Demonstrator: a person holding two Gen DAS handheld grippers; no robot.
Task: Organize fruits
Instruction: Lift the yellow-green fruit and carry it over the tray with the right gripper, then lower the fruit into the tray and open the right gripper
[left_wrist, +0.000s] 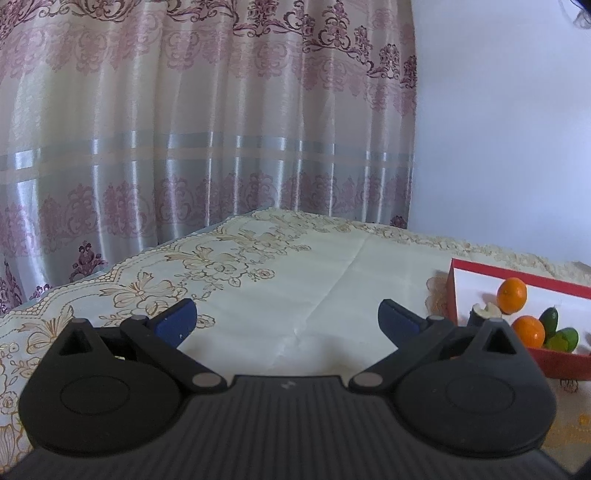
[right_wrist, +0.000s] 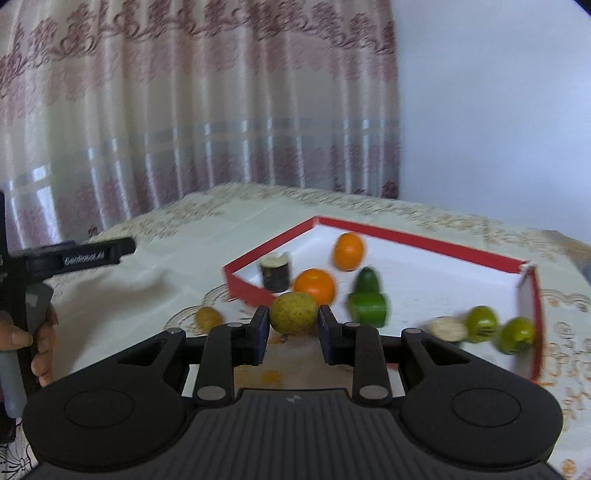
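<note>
My right gripper (right_wrist: 293, 320) is shut on a yellow-green round fruit (right_wrist: 293, 313), held above the tablecloth just in front of the red-walled box (right_wrist: 417, 236). Inside the box lie two oranges (right_wrist: 348, 251) (right_wrist: 314, 286), a dark cut piece (right_wrist: 276, 273), a green pepper (right_wrist: 368, 304), two limes (right_wrist: 481, 324) (right_wrist: 517, 335) and a pale slice (right_wrist: 447, 328). A small yellow fruit (right_wrist: 208, 318) lies on the cloth left of the box. My left gripper (left_wrist: 287, 321) stands open over bare cloth, with the box (left_wrist: 451, 291) and its oranges (left_wrist: 512, 295) to its right.
A cream flower-patterned tablecloth (left_wrist: 295, 266) covers the table. A patterned curtain (left_wrist: 184, 129) hangs behind it and a pale wall (left_wrist: 498, 129) stands at the right. In the right wrist view, a hand (right_wrist: 40, 336) holds the left gripper's body (right_wrist: 85, 254) at the left edge.
</note>
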